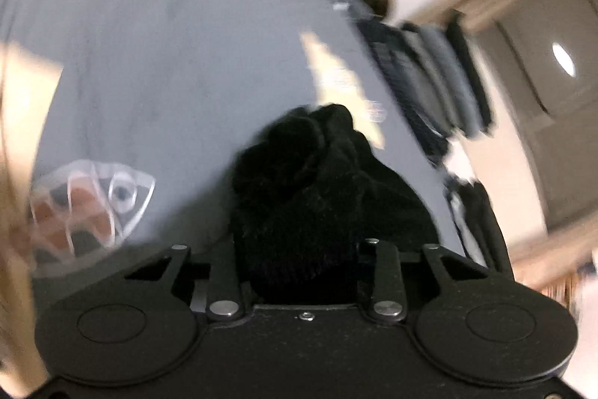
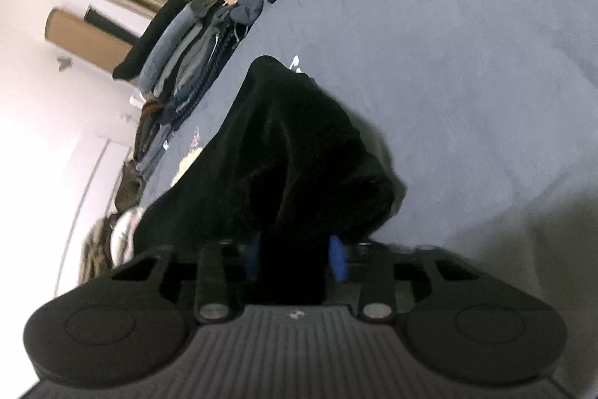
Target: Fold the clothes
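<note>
Both tongs are clenched on the same black garment (image 2: 299, 152). The left tongs (image 1: 302, 249) hold a bunched wad of it, which hides the fingers themselves; the right tongs (image 2: 295, 249) pinch a fold between blue pads (image 2: 338, 258), with cloth draping away toward the upper left. The garment hangs between the two grips, above or just against a wide grey-blue sheet (image 2: 467, 62) that looks like a bed cover; whether its lower edge touches the sheet cannot be told. Risks, as judged: the left grip takes a thick, crumpled mass and not a clean edge or corner, so layers may slip out unevenly and any fold would come out crooked. The left view is heavily smeared, which suggests quick motion; a fast swing could shake the cloth loose or drag it across the sheet and wrinkle it. The fabric is very dark and soft-napped, almost velvety, showing few seams or edges, so hem and corners are hard to find, and a wrong layer could be caught. A stack of folded clothes (image 2: 183, 51) lies along the far side of the sheet; a wide sweep could knock it. The garment's type and how far it is folded cannot be told.
</note>
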Motion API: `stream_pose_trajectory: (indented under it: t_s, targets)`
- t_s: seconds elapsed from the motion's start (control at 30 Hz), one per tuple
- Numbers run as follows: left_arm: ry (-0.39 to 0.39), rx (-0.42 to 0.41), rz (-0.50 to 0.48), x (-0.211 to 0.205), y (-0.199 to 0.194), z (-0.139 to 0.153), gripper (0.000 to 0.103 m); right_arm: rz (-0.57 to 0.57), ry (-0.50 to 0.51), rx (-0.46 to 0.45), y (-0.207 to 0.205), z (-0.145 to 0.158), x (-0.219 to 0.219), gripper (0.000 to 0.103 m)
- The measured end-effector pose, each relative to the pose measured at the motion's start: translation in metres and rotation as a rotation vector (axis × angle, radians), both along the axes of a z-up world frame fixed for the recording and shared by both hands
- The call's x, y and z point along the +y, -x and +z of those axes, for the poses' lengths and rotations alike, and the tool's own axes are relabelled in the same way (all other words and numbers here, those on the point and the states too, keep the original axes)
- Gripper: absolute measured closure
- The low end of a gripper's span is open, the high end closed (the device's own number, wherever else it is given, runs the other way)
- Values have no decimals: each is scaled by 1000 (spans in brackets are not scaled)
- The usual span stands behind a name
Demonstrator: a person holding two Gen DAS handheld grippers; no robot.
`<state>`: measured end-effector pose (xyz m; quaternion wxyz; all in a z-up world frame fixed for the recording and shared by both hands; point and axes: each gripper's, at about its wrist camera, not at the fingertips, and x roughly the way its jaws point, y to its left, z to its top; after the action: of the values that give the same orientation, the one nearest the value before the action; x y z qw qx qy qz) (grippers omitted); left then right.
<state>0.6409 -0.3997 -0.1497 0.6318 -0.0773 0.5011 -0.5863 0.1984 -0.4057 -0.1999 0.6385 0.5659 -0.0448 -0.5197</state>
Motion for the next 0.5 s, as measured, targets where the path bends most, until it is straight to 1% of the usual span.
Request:
stream_pose_trajectory:
  t_s: [0.03, 0.1, 0.13, 0.17, 0.2, 0.27, 0.33, 0.4, 0.43, 0.47, 0.5]
  targets:
    - [3, -34, -6, 2, 0, 3, 70, 3, 5, 5, 0, 1, 0, 78]
    - [-41, -18, 2, -2, -4, -11, 68, 12, 14, 16, 0, 3, 0, 79]
    - [-68, 7, 16, -3, -5, -21, 61, 32, 11, 30, -2, 3, 0, 79]
    - [-96, 35, 33, -5, -6, -30, 51, 52, -2, 57, -4, 4, -2, 78]
    - [-123, 63, 49, -6, -7, -40, 50, 71, -15, 82, -6, 5, -4, 76]
    - [-109, 78, 63, -8, -2, -42, 40, 79, -36, 93, -1, 11, -3, 75]
    - [-100, 95, 73, -10, 2, -41, 36, 82, -54, 93, 6, 18, -1, 70]
    - [-104, 118, 80, -13, 6, -42, 37, 69, -48, 107, 13, 27, 5, 66]
    - [-110, 109, 90, -15, 7, -43, 51, 61, -48, 99, 16, 30, 8, 65]
    - [-111, 112, 93, -14, 6, -45, 58, 54, -48, 89, 18, 32, 12, 63]
    - [-110, 118, 93, -14, 6, -46, 58, 52, -52, 60, 20, 32, 15, 60]
